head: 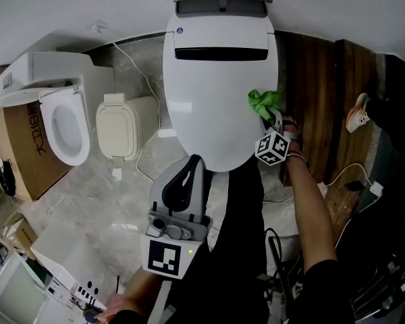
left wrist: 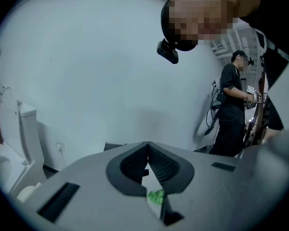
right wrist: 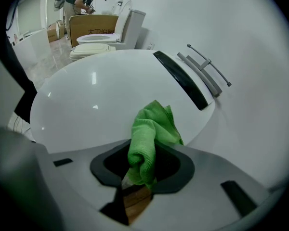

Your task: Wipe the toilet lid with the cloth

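Right gripper (right wrist: 142, 159): closed on the cloth; a fold is pinched between the jaws and the rest is bunched ahead of them.
Cloth (right wrist: 153, 129): green, crumpled; held at the right rim of the toilet lid about halfway along its length, and it appears to be laid against the surface there.
Right gripper, head view (head: 267, 118): reached out from the person's right side, with the cloth (head: 263, 101) at its tip.
Left gripper (left wrist: 148, 150): jaws brought together, nothing held; a scrap of green is glimpsed through the gap below them.
Left gripper, head view (head: 191, 165): kept back near the front end of the lid, apart from it, and not engaged in the wipe.
Toilet lid (head: 209, 93): white, glossy, shut flat; no smear, streak or wet track can be made out on it (right wrist: 101, 95).
Work done: the cloth is gripped and brought to the lid's right edge.
Work left: judged to be most of it; the centre, left side, front and the strip near the dark hinge bar (head: 221, 53) lie well away from the cloth and are yet to be passed over. How much has been wiped cannot be told from the surface.
Surroundings: a second toilet (head: 61, 113) with its seat raised, well to the left; wooden flooring (head: 317, 93) to the right.
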